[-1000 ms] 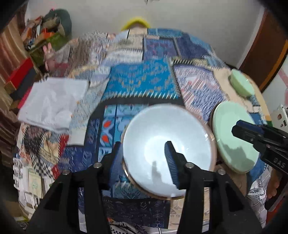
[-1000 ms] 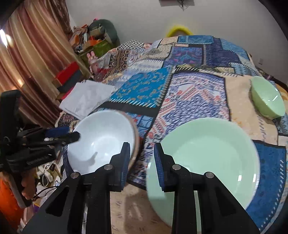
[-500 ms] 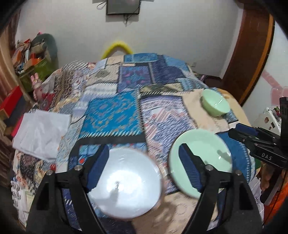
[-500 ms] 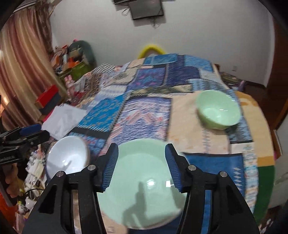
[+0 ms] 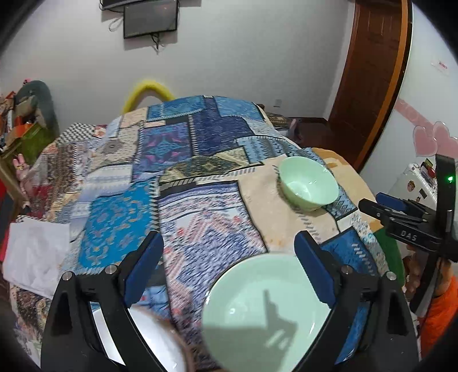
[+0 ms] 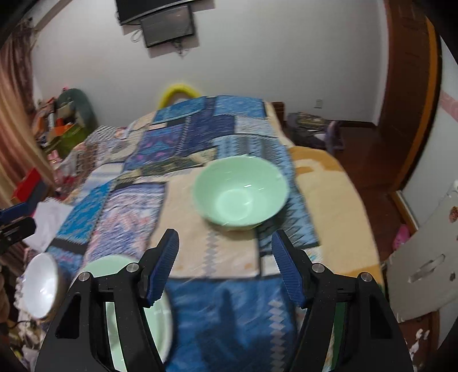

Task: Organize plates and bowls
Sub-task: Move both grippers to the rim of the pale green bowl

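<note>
**Both grippers hanging open above the quilted bed, holding nothing**

You are holding the left gripper (image 5: 229, 264) above the near edge of the blue patchwork quilt (image 5: 183, 177), and its blue-padded fingers (image 5: 144, 267) are standing wide apart with nothing between them. Just below its right finger the pale green round plate (image 5: 257, 312) is lying flat on the quilt, with a dark shadow falling across it. At the lower left, partly hidden behind the left finger's black frame, the white round bowl (image 5: 148, 340) is sitting on the quilt, beside the plate but blurred at its edge. Farther back and to the right, the small pale green bowl (image 5: 307, 183) is resting upright on a beige patch of the quilt, well apart from the plate.

You are holding the right gripper (image 6: 224, 270) over the same bed, and its ribbed blue fingers (image 6: 286, 270) are likewise spread wide and gripping nothing. The small green bowl (image 6: 240, 193) is sitting ahead of the gap between them, not touching either finger. The green plate (image 6: 117, 263) is showing behind the left finger, and the white bowl (image 6: 40, 283) is lying at the far left of that view, near the plate. A crumpled white cloth (image 5: 34, 257) is lying at the quilt's left edge. A dark screen (image 5: 150, 18) is hanging on the white wall behind the bed.
</note>
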Available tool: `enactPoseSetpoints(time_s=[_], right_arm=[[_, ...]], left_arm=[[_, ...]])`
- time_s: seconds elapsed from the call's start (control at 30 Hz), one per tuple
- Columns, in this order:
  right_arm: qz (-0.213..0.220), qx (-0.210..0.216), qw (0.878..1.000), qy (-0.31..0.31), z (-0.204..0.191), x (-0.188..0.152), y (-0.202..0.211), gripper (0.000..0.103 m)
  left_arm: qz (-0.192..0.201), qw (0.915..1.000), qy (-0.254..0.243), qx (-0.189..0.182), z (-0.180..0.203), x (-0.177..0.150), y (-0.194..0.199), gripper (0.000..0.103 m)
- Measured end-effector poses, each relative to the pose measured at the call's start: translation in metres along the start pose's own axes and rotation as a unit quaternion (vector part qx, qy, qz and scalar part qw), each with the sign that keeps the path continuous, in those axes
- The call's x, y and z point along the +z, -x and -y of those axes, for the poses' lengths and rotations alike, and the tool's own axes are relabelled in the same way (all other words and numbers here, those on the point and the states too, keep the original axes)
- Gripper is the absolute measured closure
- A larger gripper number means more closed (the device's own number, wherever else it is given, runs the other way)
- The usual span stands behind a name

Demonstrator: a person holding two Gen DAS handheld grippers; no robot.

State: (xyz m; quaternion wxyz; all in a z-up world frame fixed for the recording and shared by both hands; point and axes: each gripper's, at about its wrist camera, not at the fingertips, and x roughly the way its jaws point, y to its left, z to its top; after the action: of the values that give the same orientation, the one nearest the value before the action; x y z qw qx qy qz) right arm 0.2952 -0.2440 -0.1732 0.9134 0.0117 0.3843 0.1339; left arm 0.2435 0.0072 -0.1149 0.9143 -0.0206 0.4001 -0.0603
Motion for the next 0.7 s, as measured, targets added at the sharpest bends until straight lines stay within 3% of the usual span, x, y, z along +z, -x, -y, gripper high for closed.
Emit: enactPoseSetpoints(time_s=[0.2,0.43,0.7], right_arm=[[-0.001,-0.027,0.999,-0.025,0.032,0.015,-0.035,0.040],[-0.030,-0.008,0.998,-0.061,0.058,0.021,-0.081,0.070],[-0.062,0.003,0.995,-0.073,0.070,0.025,-0.117,0.080]], left_arm=[[-0.019,0.9998,-0.008,-0.004,0.017,0.019,-0.043,0.009],[-0.038,0.9992,-0.014,-0.005,0.032,0.032,-0.086,0.009],[-0.062,0.9980,-0.008,-0.009,0.037,0.036,-0.121,0.009]])
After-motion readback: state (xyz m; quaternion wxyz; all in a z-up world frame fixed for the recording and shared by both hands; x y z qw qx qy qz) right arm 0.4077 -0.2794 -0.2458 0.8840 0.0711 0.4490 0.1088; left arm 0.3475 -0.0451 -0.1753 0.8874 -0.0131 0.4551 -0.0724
